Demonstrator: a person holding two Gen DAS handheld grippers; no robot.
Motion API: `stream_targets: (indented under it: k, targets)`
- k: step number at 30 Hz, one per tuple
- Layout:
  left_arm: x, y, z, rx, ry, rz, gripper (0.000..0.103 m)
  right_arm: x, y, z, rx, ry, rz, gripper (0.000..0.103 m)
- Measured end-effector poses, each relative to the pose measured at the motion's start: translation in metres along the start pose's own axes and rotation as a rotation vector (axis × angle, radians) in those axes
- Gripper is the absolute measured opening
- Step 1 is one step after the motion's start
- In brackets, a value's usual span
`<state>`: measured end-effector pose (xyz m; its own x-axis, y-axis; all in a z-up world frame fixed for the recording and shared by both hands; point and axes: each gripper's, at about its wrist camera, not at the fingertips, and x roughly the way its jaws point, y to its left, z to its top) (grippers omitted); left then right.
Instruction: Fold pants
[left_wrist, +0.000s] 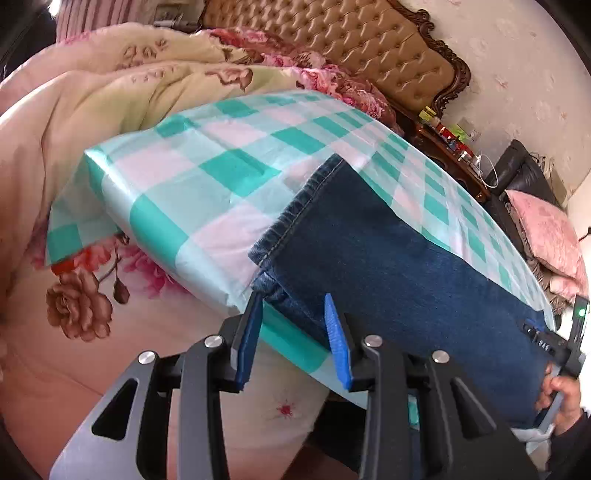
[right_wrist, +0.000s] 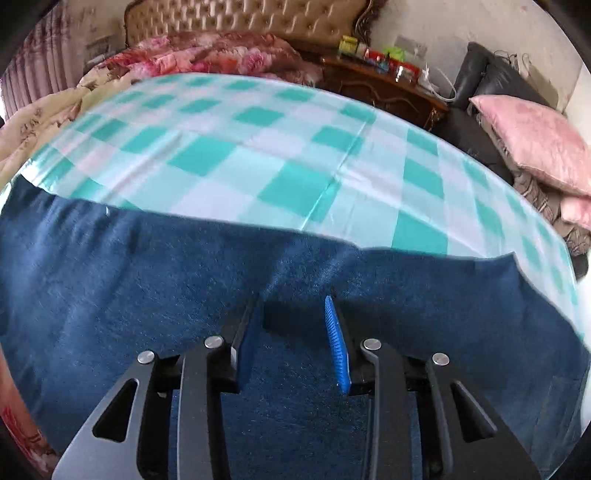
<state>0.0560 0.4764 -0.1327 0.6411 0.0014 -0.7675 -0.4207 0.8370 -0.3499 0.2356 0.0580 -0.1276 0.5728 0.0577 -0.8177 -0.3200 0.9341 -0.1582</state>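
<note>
Dark blue jeans (left_wrist: 388, 266) lie flat along the near edge of a teal-and-white checked cloth (left_wrist: 221, 166) spread over the bed. The stitched leg hem (left_wrist: 295, 206) faces left. My left gripper (left_wrist: 291, 299) hovers at the hem's near corner, its blue pads apart, with bunched hem cloth lying between the tips. My right gripper (right_wrist: 295, 299) stands over the wide part of the jeans (right_wrist: 147, 277). Its tips are down on the denim and a clear gap shows between the pads. A hand (left_wrist: 561, 395) holds that gripper at the jeans' right end.
A floral quilt (left_wrist: 92, 129) is heaped to the left and behind, below a tufted headboard (left_wrist: 369, 40). A cluttered wooden nightstand (right_wrist: 384, 85) and a dark chair with a pink cushion (right_wrist: 532, 136) stand to the right. The checked cloth (right_wrist: 240, 147) beyond the jeans lies bare.
</note>
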Motion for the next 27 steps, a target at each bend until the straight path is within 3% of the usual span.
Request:
stream_targets:
  k: [5,8,10,13,15,21,27]
  targets:
    - [0.003,-0.002,0.003,-0.070,0.023,-0.014,0.034,0.001,0.006,-0.002,-0.022,-0.017,-0.033,0.031]
    - [0.007,-0.004,0.005,-0.070,0.030,0.030,0.017,-0.001,0.009,-0.004,-0.033,-0.026,-0.048,0.032]
    - [0.007,0.000,0.006,-0.097,0.034,0.008,0.011,-0.002,0.010,-0.002,-0.035,-0.020,-0.055,0.033]
    - [0.005,-0.002,0.007,-0.090,0.033,0.012,0.010,-0.015,0.005,0.000,0.006,-0.033,-0.025,0.034]
    - [0.004,-0.001,0.005,-0.095,0.033,0.007,0.010,-0.028,0.006,-0.001,-0.007,-0.065,-0.049,0.035]
    - [0.004,0.003,-0.004,-0.192,0.083,-0.079,0.019,-0.016,0.001,-0.013,-0.010,0.006,-0.060,0.035]
    - [0.009,-0.006,-0.002,-0.173,0.082,-0.069,0.019,-0.012,-0.001,-0.017,0.001,0.009,-0.061,0.039]
